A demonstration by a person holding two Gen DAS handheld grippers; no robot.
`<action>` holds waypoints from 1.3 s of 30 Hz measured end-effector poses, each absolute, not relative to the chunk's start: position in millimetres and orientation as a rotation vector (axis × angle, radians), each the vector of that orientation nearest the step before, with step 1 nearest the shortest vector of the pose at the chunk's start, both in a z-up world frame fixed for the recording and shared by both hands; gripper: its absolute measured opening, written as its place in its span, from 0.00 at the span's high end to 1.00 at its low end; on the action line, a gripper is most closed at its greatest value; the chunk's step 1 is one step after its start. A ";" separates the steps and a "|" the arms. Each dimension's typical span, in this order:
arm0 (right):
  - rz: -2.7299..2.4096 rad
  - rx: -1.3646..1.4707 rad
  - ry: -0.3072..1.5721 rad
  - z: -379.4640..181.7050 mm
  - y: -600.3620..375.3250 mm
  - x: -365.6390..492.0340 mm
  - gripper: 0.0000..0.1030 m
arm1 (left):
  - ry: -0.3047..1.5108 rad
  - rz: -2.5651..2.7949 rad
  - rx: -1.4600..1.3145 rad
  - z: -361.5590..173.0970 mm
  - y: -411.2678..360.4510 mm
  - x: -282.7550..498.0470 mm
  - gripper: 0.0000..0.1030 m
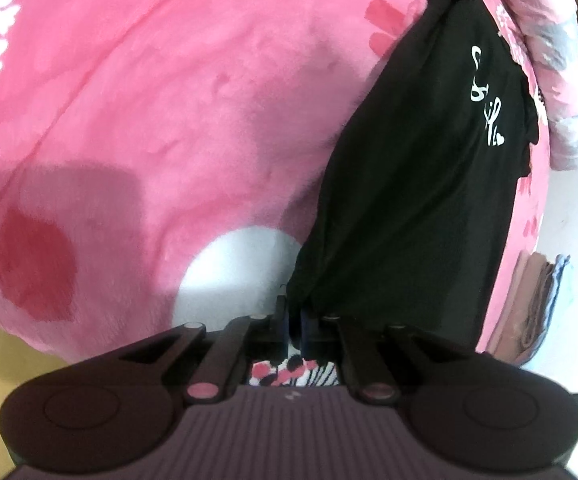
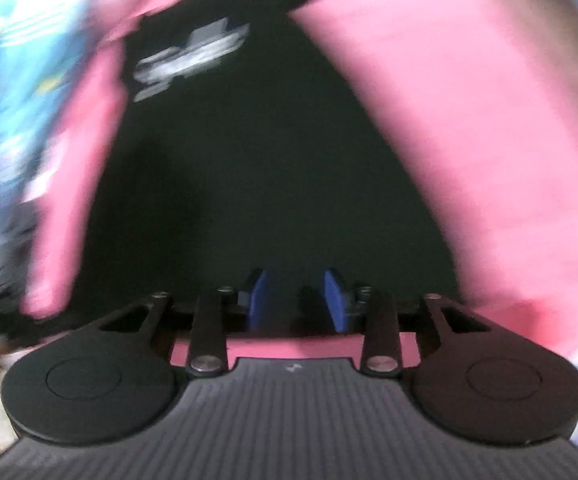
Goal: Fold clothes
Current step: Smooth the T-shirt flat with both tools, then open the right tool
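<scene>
A black T-shirt (image 1: 417,184) with white lettering stretches taut over the pink blanket (image 1: 177,112), from my left gripper (image 1: 293,312) up to a bunched end at the top right. The left gripper is shut on the shirt's lower corner, its fingers pressed close together. In the blurred right wrist view the same black shirt (image 2: 257,168) with its white print fills the middle. My right gripper (image 2: 296,300) stands open just in front of it, the blue pads (image 2: 335,300) clearly apart. I see no cloth pinched between them.
The pink blanket with white and red patterns covers the bed. Folded clothes (image 1: 537,304) lie stacked at its right edge, with a pale quilt (image 1: 561,80) above them. Blue and white fabric (image 2: 21,80) lies blurred at the left of the right wrist view.
</scene>
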State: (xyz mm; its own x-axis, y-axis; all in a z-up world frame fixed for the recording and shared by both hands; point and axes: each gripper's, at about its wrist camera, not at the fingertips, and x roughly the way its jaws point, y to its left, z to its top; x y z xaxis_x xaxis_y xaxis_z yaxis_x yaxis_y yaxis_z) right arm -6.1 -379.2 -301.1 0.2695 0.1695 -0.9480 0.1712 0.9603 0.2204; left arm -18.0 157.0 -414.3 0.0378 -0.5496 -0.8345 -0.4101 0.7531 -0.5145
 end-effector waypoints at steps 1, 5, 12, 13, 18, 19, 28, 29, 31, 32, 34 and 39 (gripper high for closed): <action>-0.027 0.250 1.316 -306.5 -395.0 -4.4 0.67 | 1.582 -0.128 -0.774 -412.7 154.3 -17.3 0.95; 0.028 0.222 1.347 -327.0 -417.6 1.0 0.67 | 1.581 -0.140 -0.689 -405.8 150.1 -11.4 0.96; -0.011 0.412 1.352 -323.5 -414.3 0.3 0.98 | 1.562 -0.141 -0.604 -390.4 140.7 -7.9 0.97; -0.016 0.483 1.316 -308.5 -418.0 1.3 0.98 | 1.543 -0.153 -0.610 -381.1 144.1 -8.1 0.97; -0.071 0.710 1.196 -250.0 -444.7 -4.1 0.98 | 1.491 -0.207 -0.635 -335.0 156.0 -6.2 0.97; -0.091 0.718 1.205 -247.8 -449.7 -6.3 0.98 | 1.504 -0.202 -0.614 -331.0 157.4 -5.8 0.97; -0.226 0.561 1.449 -321.8 -444.1 -17.1 0.99 | 1.636 -0.196 -0.454 -385.3 140.3 -1.1 0.97; -0.225 0.529 1.462 -327.3 -440.4 -18.5 0.99 | 1.649 -0.198 -0.423 -390.0 138.4 -2.0 0.97; -0.217 0.432 1.485 -338.5 -426.4 -11.1 0.98 | 1.651 -0.212 -0.374 -394.3 136.6 -2.4 0.96; -0.210 0.381 1.491 -343.0 -421.6 -10.4 0.98 | 1.648 -0.220 -0.353 -393.7 134.9 -2.0 0.96; -0.184 0.268 1.483 -346.2 -410.4 -11.0 0.96 | 1.638 -0.245 -0.307 -392.2 131.5 -1.6 0.95; -0.233 0.121 1.485 -334.2 -404.9 -22.3 0.55 | 1.624 -0.276 -0.259 -377.3 139.4 -9.5 0.82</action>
State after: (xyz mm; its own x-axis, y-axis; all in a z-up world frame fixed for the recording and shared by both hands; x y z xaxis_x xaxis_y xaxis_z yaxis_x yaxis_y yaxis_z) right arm -22.3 -404.9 -334.2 0.0688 -0.0801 -0.9944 0.2280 0.9716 -0.0625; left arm -9.5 139.4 -377.3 -0.0701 -0.3309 -0.9411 -0.0011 0.9434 -0.3316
